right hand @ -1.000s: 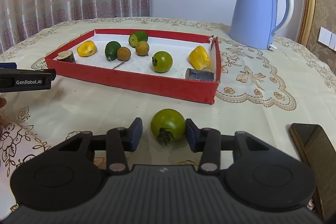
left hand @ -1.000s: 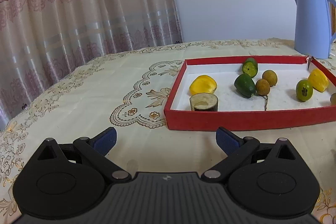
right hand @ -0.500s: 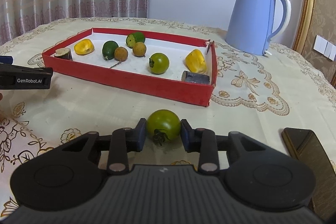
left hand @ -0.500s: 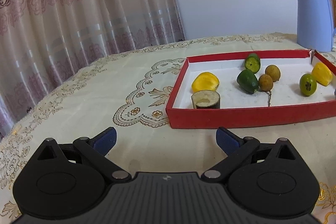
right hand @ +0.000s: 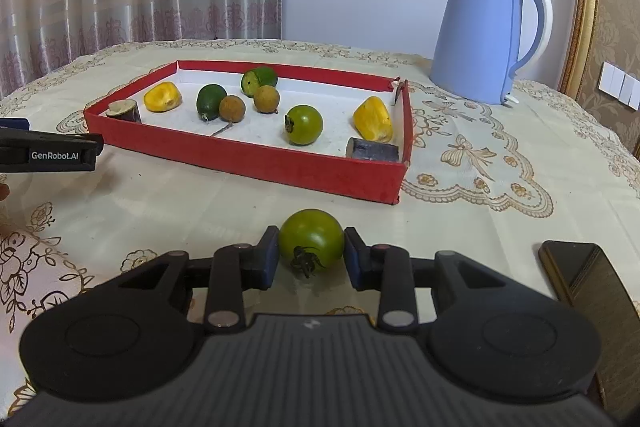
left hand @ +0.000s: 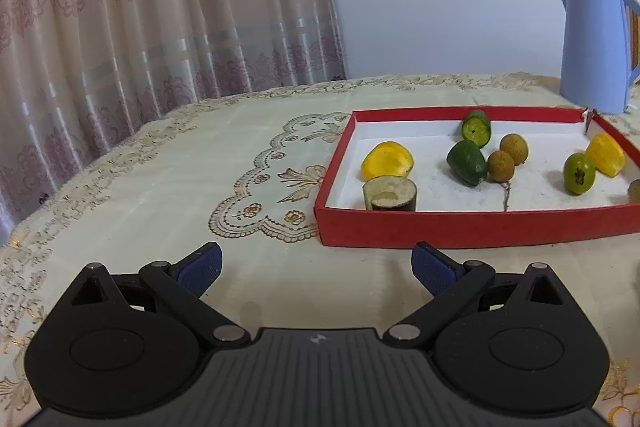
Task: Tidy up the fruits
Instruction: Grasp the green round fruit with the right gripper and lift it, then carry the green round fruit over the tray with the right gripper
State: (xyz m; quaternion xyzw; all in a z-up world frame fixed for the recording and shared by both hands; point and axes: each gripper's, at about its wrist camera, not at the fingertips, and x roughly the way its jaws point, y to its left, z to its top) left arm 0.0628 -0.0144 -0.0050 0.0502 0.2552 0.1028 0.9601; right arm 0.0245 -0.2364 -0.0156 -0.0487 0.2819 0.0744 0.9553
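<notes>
One fruit in hand: my right gripper (right hand: 311, 254) pinches the green tomato (right hand: 311, 241) between both pads, just above the tablecloth (right hand: 160, 203), in front of the red tray (right hand: 248, 163).
Handling: I judge it light, smooth and round, firm but easy to bruise; it can slip out if I squeeze on the curve.
Where to hold: across the widest part, as now, with the stem turned toward me.
Left gripper (left hand: 316, 263): jaws spread wide with nothing between them, near the tray's left corner.
Tray contents: two yellow pieces (right hand: 162, 97), a second green tomato (right hand: 304, 125), two dark green fruits (right hand: 211, 99), two brown longans (right hand: 232, 108) and two dark cut stubs (right hand: 374, 151).
Free place: I see bare white floor between the second tomato and the left group.
Outside the tray: a blue kettle (right hand: 484, 35) behind and a dark phone (right hand: 588, 275) at right.
</notes>
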